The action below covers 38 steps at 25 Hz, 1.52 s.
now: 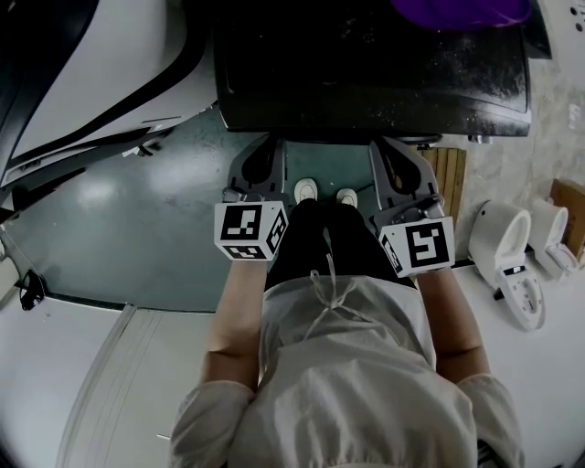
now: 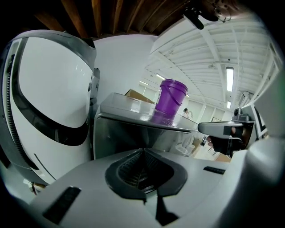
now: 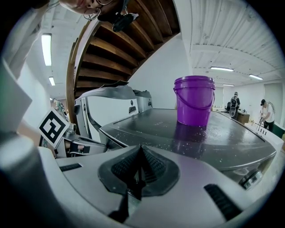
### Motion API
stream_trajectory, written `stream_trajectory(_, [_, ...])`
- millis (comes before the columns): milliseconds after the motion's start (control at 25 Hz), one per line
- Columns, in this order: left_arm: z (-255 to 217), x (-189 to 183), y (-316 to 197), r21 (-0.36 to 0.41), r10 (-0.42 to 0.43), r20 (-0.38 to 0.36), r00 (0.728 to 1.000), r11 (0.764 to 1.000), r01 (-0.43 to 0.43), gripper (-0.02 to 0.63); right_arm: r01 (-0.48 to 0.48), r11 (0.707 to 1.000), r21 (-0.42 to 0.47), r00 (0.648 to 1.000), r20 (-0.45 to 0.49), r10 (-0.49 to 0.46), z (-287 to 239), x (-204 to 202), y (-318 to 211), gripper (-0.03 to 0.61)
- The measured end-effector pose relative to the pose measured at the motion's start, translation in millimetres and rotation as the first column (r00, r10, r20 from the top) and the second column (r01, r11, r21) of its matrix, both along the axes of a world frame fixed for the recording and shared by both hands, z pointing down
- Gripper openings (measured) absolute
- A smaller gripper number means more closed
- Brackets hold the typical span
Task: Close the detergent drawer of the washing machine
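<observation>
A dark, flat-topped machine stands right in front of me, and I can make out no detergent drawer on it. In the left gripper view its shiny front panel faces me. A purple bucket rests on its speckled top. My left gripper is shut and empty, just short of the machine's near edge. My right gripper is level with it, also shut and empty. Neither touches the machine.
A large white machine with black bands stands close on the left. White toilets and a wooden pallet are on the right. My shoes are on the green floor. Distant people stand in the hall.
</observation>
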State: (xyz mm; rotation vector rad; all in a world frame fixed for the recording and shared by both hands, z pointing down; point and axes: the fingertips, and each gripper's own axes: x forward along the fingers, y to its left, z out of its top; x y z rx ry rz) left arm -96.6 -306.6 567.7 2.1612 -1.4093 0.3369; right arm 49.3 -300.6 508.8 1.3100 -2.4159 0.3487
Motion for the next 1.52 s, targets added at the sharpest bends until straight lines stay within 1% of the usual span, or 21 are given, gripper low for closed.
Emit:
stream_trajectory(120, [1,-1,-2,0.002,-0.009,-0.003,1.000,1.000,0.009,0.018,0.002,1.000,-0.002,1.000,-0.012,-0.002,2,0,-2,0.005])
stream_trajectory(240, [2,-2,-6,-0.025,-0.021,-0.043,0.999,0.999,0.020,0.018,0.005,1.000,0.004,1.000,-0.017,-0.005,1,0,-4,0.005])
stream_trajectory(280, [2,-1,-6,-0.027,-0.016,-0.044,0.999,1.000,0.015,0.018,0.004,1.000,0.008,1.000,-0.018,-0.004,0,1,-5,0.005])
stream_trajectory(400, [2,0,-5,-0.025,0.013,-0.031,0.999,1.000,-0.013,0.018,0.001,1.000,0.016,1.000,-0.018,-0.001,-3,2,-5,0.005])
stream_trajectory(520, [2,-1,-5,-0.028,0.037,-0.037,0.999,0.999,-0.038,0.018,0.009,1.000,0.023,1.000,-0.025,-0.008,-8,1,-1,0.005])
stream_trajectory(640, [-6,-10,-3,-0.011,0.040,-0.002,0.999,0.999,-0.040,0.017,0.032,0.999,0.032,0.999,-0.032,-0.031,-15,-1,7,0.005])
stream_trajectory(720, [-17,-15,2,0.008,0.032,0.009,0.999,0.999,-0.032,0.018,0.036,0.999,0.025,0.999,-0.032,-0.035,-21,-1,12,0.005])
stream_trajectory(840, [-42,-16,9,0.048,0.021,0.001,1.000,0.999,-0.021,0.018,0.021,1.000,0.004,0.999,-0.024,-0.021,-32,1,18,0.005])
stream_trajectory(1000, [-82,-12,17,0.122,0.033,0.021,0.999,0.992,-0.035,0.018,0.051,0.997,0.066,0.999,-0.014,-0.050,-55,3,22,0.005])
stream_trajectory(1120, [-118,-7,24,0.173,0.045,0.026,0.999,0.984,-0.049,0.018,0.042,0.996,0.077,0.999,0.005,-0.043,-76,6,30,0.005])
stream_trajectory(1280, [-175,-1,30,0.268,0.043,0.030,0.999,0.962,-0.049,0.018,0.023,0.989,0.143,0.999,0.022,-0.027,-111,15,36,0.005])
stream_trajectory(1360, [-202,-1,31,0.301,0.038,0.023,0.999,0.953,-0.043,0.018,0.007,0.984,0.179,0.999,0.031,-0.013,-130,20,39,0.005])
stream_trajectory(1440, [-225,1,33,0.330,0.042,0.040,0.998,0.942,-0.053,0.018,0.003,0.975,0.223,0.999,0.038,-0.011,-148,26,41,0.005])
stream_trajectory(1520, [-241,5,37,0.357,0.053,0.073,0.996,0.931,-0.075,0.018,0.009,0.962,0.274,0.999,0.041,-0.021,-165,33,45,0.005])
